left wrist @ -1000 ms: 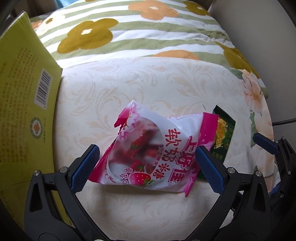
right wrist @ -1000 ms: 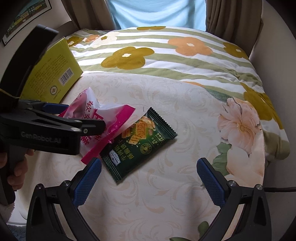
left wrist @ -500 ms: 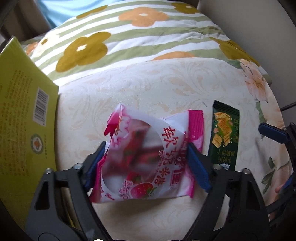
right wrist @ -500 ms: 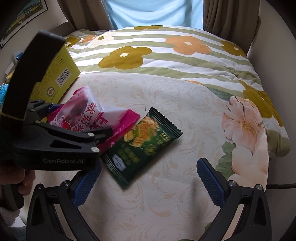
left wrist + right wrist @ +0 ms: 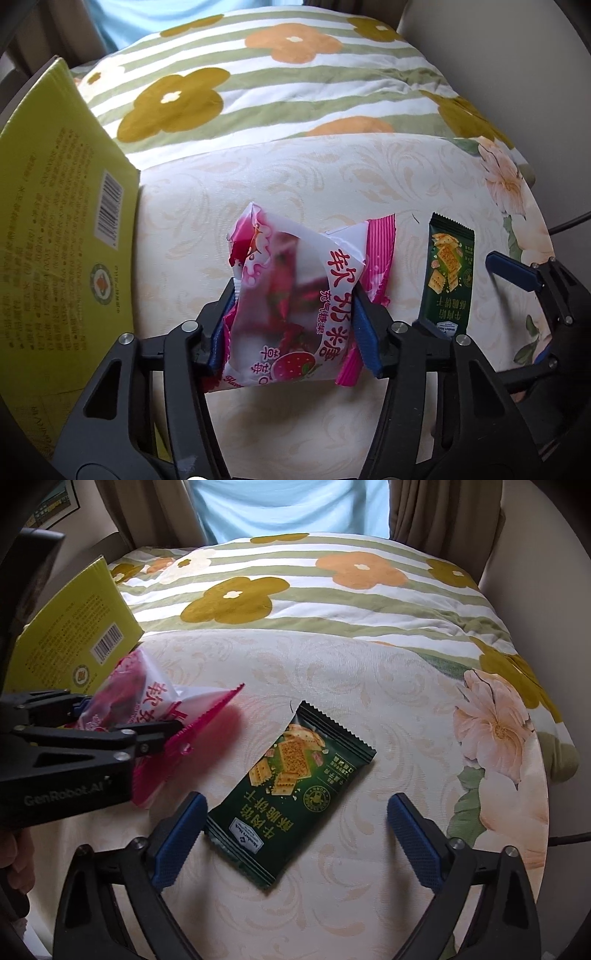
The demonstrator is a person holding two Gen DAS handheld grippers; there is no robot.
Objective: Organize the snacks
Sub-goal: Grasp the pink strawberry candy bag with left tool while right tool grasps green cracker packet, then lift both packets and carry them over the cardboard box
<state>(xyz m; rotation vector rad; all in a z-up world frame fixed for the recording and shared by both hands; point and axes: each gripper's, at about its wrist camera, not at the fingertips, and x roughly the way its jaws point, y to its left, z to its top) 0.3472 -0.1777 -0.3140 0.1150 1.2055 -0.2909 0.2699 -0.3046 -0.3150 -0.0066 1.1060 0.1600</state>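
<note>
Now left gripper (image 5: 293, 325) jaws, wide apart a second ago, have just been closing; pads clamp pink strawberry candy bag (image 5: 295, 295) from both sides, bag bulging and crumpled between them. Bag seems lifted at one end above cream cloth (image 5: 332, 672). Green cracker packet (image 5: 291, 790), earlier partly under pink bag, lies fully exposed, flat on cloth. Right gripper (image 5: 295, 830) jaws have just been closing slightly, apart, straddling packet's near end, left pad just beside it, not pinching. Yellow box (image 5: 55, 240) stands at left, likely destination. Judgement: first snack secured, second grasp starting.
</note>
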